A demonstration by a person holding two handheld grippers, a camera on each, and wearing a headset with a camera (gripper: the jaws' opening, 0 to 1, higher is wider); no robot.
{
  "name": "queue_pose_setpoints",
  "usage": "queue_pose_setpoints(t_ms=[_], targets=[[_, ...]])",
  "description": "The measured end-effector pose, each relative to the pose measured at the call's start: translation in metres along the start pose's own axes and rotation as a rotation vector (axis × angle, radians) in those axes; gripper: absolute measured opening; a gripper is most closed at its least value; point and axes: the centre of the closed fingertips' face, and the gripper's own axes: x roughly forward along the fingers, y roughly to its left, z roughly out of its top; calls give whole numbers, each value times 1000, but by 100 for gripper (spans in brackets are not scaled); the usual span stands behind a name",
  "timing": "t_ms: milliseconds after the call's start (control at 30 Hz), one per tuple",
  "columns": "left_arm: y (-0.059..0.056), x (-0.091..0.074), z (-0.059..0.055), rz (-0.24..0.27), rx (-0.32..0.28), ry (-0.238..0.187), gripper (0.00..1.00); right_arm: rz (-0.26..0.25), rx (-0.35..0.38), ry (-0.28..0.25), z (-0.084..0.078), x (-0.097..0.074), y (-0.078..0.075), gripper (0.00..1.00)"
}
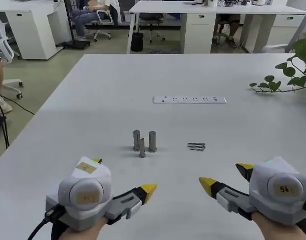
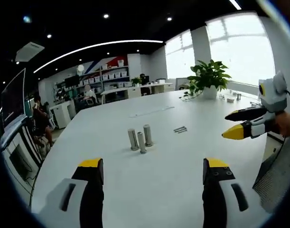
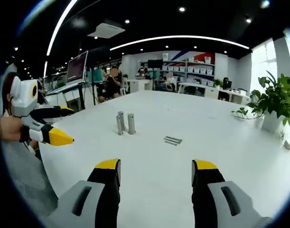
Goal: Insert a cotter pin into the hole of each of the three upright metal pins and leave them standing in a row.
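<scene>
Three grey metal pins [image 1: 144, 141] stand upright in a tight cluster mid-table, seen also in the left gripper view [image 2: 141, 138] and the right gripper view [image 3: 126, 123]. A small bunch of cotter pins [image 1: 196, 146] lies flat on the table to their right [image 2: 180, 129] [image 3: 172, 140]. My left gripper [image 1: 121, 175] [image 2: 153, 164] hovers open near the table's front edge, short of the pins, nothing between its yellow-tipped fingers. My right gripper [image 1: 225, 176] [image 3: 156, 165] is open too and holds nothing, level with the left one and nearer the cotter pins.
A white power strip [image 1: 190, 100] lies further back on the white table [image 1: 92, 100]. A potted plant [image 1: 293, 70] leans in at the right edge. Office desks, chairs and seated people are beyond the table.
</scene>
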Motion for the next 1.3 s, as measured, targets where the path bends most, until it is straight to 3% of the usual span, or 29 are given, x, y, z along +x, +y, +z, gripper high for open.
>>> queue_pose_setpoints(t_ms=[233,600,1300], targets=[[2,1,0,10,1,0,91,-9,17,13,-3,0,-2,62],[2,1,-1,14,6,11,94,-24,17,11,-3,0,-4,69],[5,0,-2,23,13,19,91,-35,13,5,-1,1,-7,76]])
